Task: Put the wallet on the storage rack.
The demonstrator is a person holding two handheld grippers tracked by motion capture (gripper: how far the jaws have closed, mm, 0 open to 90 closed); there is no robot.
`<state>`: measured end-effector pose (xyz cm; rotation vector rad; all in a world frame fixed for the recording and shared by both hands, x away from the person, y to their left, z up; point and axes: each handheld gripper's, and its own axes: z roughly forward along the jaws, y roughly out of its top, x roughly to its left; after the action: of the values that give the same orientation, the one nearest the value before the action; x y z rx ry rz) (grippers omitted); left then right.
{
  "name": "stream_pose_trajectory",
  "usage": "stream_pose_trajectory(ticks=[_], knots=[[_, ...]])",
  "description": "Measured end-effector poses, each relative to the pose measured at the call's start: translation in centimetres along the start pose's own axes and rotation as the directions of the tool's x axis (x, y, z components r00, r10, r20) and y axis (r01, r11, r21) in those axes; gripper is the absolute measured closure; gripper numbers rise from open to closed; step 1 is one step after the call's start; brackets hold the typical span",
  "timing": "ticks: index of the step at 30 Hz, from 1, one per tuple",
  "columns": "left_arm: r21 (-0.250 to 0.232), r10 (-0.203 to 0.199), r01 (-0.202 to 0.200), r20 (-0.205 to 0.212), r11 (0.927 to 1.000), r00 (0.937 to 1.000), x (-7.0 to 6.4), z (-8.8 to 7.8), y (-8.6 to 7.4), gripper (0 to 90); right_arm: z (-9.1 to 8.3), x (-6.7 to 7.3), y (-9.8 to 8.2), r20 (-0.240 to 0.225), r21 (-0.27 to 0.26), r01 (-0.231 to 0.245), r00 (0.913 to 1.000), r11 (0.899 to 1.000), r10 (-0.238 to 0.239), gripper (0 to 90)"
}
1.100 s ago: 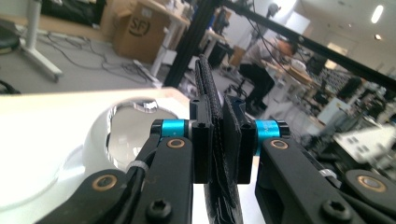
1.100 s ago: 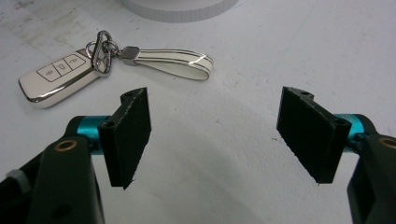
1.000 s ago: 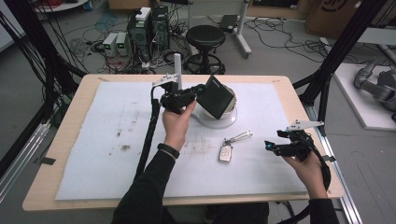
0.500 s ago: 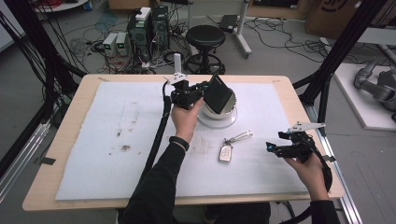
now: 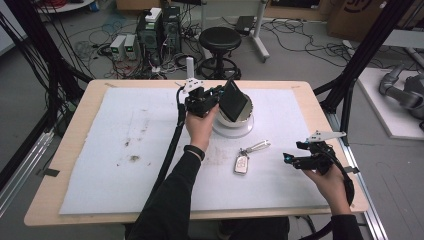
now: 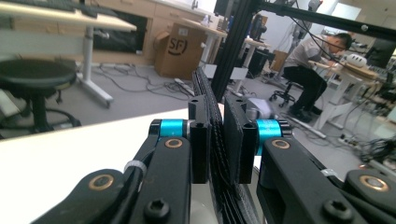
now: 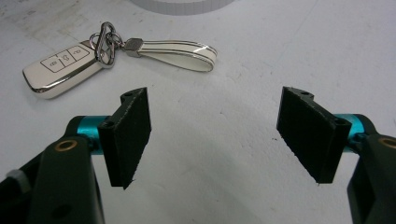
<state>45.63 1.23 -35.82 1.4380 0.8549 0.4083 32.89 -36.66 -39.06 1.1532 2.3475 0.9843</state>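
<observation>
Left gripper (image 5: 222, 97) pinches a flat black wallet (image 5: 233, 100) edge-on; in the left gripper view the two pads are pressed against the wallet's (image 6: 219, 154) ribbed dark edge, which runs up between them. The wallet hangs tilted above the white bowl (image 5: 235, 124), its lower corner inside the rim (whether it touches the bowl I cannot tell). The bowl sits toward the far side of the white mat (image 5: 100, 150).

Right gripper (image 5: 289, 159) rests low over the mat, on the near right of the bowl and well apart from it, jaws spread wide with nothing between them.

A white car key (image 5: 241, 163) with its strap (image 5: 257, 146) lies flat on the mat, between the bowl and the right gripper, nearer the person than the bowl. In the right gripper view the key (image 7: 63, 70) lies beyond the jaws, untouched.
</observation>
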Motion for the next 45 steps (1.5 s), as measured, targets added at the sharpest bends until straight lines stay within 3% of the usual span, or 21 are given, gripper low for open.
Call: stream_pose_trajectory(ticks=[2,6,9,12,18,20,24,28,34,38,42,44,45], knots=[[-0.005,0.022,-0.022,-0.007,0.9997,0.9997,-0.1,0.1,0.0,80.7,0.0,-0.1,0.0,-0.002,0.002,-0.001,1.0,1.0,0.001,26.7],[-0.008,0.028,-0.028,-0.01,0.9996,0.9996,0.0,0.2,0.0,80.6,0.1,-0.1,-0.1,-0.004,0.006,0.002,1.0,1.0,-0.002,26.7],[-0.018,0.062,-0.063,-0.019,0.9979,0.9979,-0.2,0.2,0.0,79.2,0.2,0.0,-0.1,-0.007,0.007,0.001,1.0,1.0,-0.001,26.7],[-0.025,0.055,-0.056,-0.03,0.9981,0.998,-0.4,0.1,0.1,58.3,0.2,0.0,-0.1,-0.006,0.009,0.003,1.0,1.0,-0.003,26.7],[0.001,0.066,-0.066,-0.054,0.9978,0.9963,-0.4,-0.5,0.4,49.4,0.2,0.0,0.0,-0.006,0.009,0.002,1.0,1.0,-0.002,26.7],[0.008,0.055,-0.055,-0.035,0.9985,0.9979,-0.5,-0.6,0.4,48.7,0.2,0.1,0.0,-0.006,0.009,0.007,1.0,1.0,-0.007,26.7],[0.042,0.085,-0.084,-0.02,0.9956,0.9962,-1.1,-0.7,0.2,48.7,0.2,0.2,0.0,-0.009,0.012,0.007,0.9999,1.0,-0.007,26.7],[0.056,0.081,-0.081,-0.008,0.9951,0.9967,-1.6,-1.5,0.2,45.2,0.2,0.1,0.1,-0.008,0.006,0.009,0.9999,1.0,-0.009,26.7],[0.082,0.125,-0.125,-0.003,0.9888,0.9921,-2.6,-4.5,0.6,38.7,0.1,0.0,0.1,-0.008,0.005,0.009,0.9999,1.0,-0.009,26.7],[0.116,0.16,-0.158,-0.005,0.9806,0.9872,-2.8,-7.6,0.7,36.9,0.2,0.1,0.4,-0.009,0.003,0.01,0.9999,1.0,-0.01,26.7],[0.172,0.143,-0.141,0.002,0.975,0.9898,-2.2,-11.3,0.4,33.6,0.3,0.3,0.7,-0.015,0.001,0.008,0.9998,1.0,-0.008,26.6],[0.212,0.132,-0.127,-0.007,0.9689,0.9913,-1.7,-13.0,0.1,31.5,0.3,0.3,0.9,-0.015,-0.003,0.011,0.9998,1.0,-0.011,26.6],[0.245,0.135,-0.127,-0.019,0.9612,0.9906,-1.4,-14.1,0.0,31.0,0.4,0.3,1.0,-0.016,-0.003,0.012,0.9998,1.0,-0.012,26.6]])
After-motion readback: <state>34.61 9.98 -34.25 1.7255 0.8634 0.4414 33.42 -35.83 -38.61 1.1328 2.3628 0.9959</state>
